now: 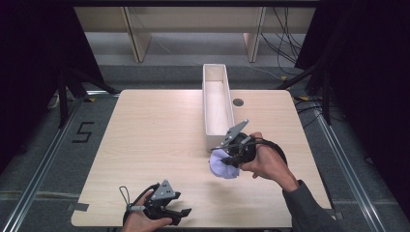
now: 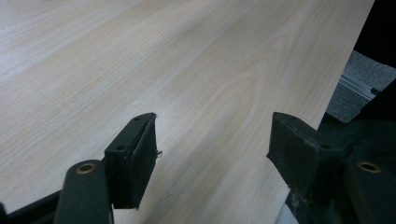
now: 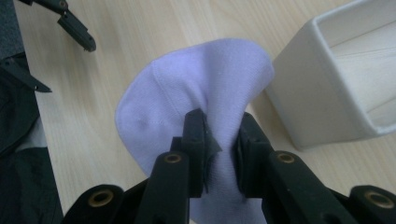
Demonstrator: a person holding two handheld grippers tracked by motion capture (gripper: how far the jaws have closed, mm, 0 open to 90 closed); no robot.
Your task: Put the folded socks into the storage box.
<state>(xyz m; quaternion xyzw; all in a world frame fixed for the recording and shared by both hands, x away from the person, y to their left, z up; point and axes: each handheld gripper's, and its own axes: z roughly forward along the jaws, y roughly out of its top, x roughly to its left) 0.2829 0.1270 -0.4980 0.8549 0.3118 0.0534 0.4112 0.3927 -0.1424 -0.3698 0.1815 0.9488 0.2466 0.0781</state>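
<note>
— So where is the lilac cloth [image 3: 187, 102]?

— Just beside the near end of the long white box [image 1: 216, 104], pinched between the jaws of the right tool [image 3: 219, 135], which are closed on a fold of it above the worktop [image 1: 150, 140].

— And the left tool [image 2: 212, 135]?

— Well apart from the box, at the worktop's near edge, jaws spread wide with nothing between them.
</note>
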